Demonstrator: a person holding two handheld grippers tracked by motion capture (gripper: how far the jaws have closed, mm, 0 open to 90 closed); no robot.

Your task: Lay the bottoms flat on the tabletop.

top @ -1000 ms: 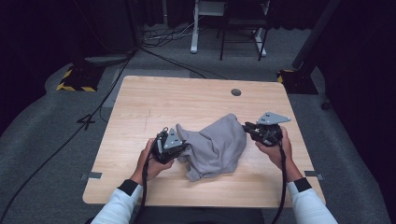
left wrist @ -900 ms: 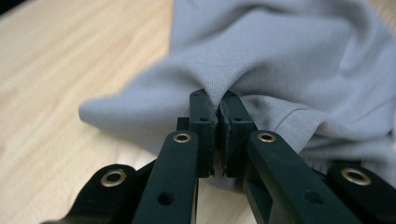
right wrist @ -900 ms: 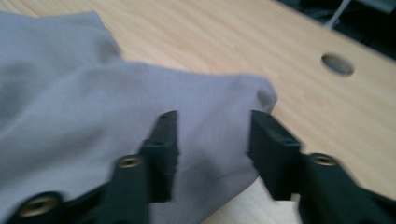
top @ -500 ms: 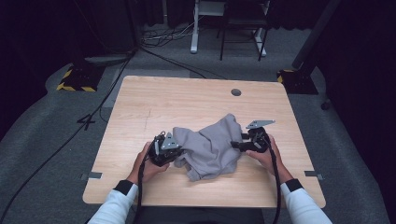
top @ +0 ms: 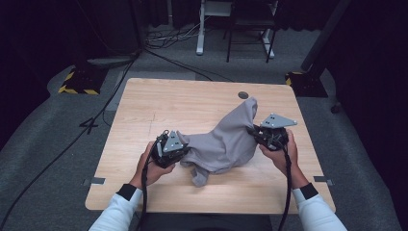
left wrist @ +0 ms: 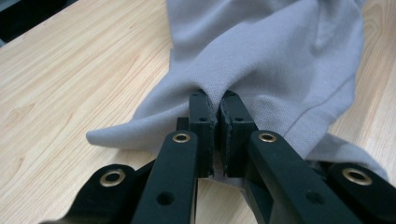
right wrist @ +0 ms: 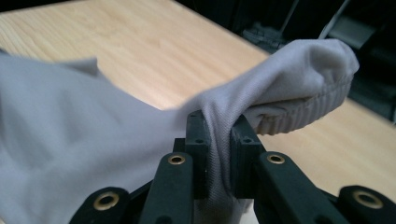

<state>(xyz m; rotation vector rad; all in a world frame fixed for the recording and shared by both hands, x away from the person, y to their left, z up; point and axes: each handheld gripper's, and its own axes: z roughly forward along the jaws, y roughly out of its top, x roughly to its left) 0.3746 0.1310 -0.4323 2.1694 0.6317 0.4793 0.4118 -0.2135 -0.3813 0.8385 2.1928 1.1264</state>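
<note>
A grey garment (top: 223, 142) hangs stretched between my two grippers over the wooden table (top: 144, 106). My left gripper (top: 179, 144) is shut on a fold at the cloth's left end; the left gripper view has its jaws pinching the grey garment (left wrist: 261, 60) at the left gripper's tips (left wrist: 218, 105). My right gripper (top: 252, 131) has just been closing and now pinches the cloth's right side, which is lifted off the table. In the right gripper view a ribbed cuff (right wrist: 303, 109) folds over beyond the right gripper's tips (right wrist: 219, 123). The garment's lower flap rests on the table.
A small dark round grommet (top: 243, 95) sits near the table's far edge. Beyond the table are cables, black-and-yellow floor mounts (top: 77, 82) and white furniture legs (top: 199, 29) on grey carpet.
The right gripper dipped toward the cloth's right side, closed on it and rose, lifting that end into a peak. The left gripper stayed put, still gripping.
</note>
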